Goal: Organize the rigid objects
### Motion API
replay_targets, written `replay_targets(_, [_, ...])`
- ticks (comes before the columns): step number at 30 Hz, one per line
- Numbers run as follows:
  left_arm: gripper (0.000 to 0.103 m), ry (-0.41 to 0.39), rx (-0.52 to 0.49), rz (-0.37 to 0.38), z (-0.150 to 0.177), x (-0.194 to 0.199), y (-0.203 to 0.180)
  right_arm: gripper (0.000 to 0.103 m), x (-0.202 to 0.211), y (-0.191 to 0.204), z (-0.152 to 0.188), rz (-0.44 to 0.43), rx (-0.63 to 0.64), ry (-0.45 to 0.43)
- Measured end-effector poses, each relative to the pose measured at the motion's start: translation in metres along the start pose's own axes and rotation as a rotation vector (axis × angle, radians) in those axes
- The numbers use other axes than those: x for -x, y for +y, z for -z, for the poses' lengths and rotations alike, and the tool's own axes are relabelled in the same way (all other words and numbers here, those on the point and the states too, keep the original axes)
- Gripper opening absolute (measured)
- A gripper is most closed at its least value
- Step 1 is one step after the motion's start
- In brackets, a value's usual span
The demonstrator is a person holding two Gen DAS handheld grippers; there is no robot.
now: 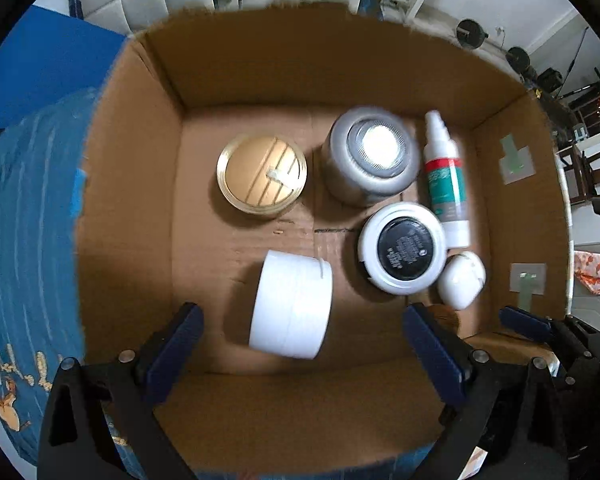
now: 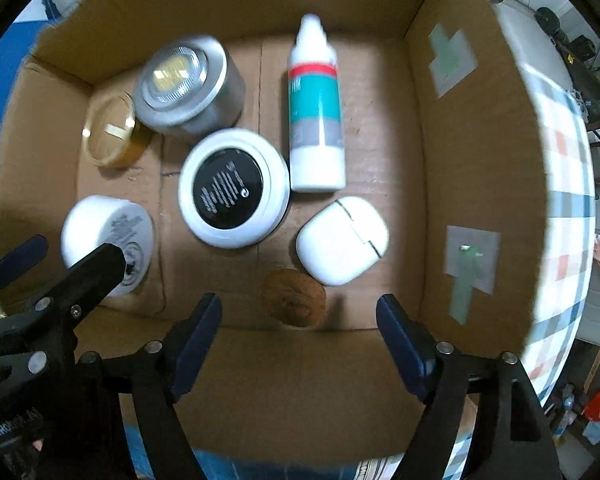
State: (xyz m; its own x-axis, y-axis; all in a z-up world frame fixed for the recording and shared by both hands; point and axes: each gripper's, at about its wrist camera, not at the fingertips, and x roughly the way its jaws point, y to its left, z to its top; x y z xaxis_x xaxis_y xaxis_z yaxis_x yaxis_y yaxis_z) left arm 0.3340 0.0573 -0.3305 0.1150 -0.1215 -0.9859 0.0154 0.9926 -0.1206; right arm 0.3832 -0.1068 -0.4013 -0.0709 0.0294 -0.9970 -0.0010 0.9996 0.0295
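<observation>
Both grippers point down into an open cardboard box (image 1: 132, 208). On its floor stand a gold-lidded jar (image 1: 262, 176), a silver can with a clear top (image 1: 368, 154) and a white jar with a black label (image 1: 402, 248). A white spray bottle (image 1: 444, 180) lies flat beside a white earbud case (image 1: 462, 280). My left gripper (image 1: 304, 354) is open above a white tub (image 1: 290, 306) lying on its side; the pads do not touch it. My right gripper (image 2: 300, 340) is open over a brown walnut-like lump (image 2: 294, 298) resting by the near wall, untouched.
The box walls (image 2: 472, 160) rise on all sides, with grey and green tape patches (image 2: 470, 268) on the right one. A blue patterned cloth (image 1: 28, 240) lies left of the box and a checked cloth (image 2: 560, 168) right of it. Weights and furniture stand behind.
</observation>
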Motion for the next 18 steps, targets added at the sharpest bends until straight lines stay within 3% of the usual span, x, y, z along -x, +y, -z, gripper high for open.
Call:
replay_targets(4, [0.102, -0.062, -0.007, 0.004, 0.007, 0.04, -0.008, 0.097, 0.034, -0.002, 0.011, -0.023, 0.003, -0.063])
replay_targets(7, [0.102, -0.129, -0.016, 0.003, 0.018, 0.078, -0.012, 0.102, 0.071, -0.005, 0.025, -0.041, 0.004, -0.135])
replay_targets(18, [0.102, -0.369, -0.059, -0.03, 0.081, 0.221, -0.034, 0.102, 0.211, -0.026, 0.122, -0.055, 0.032, -0.418])
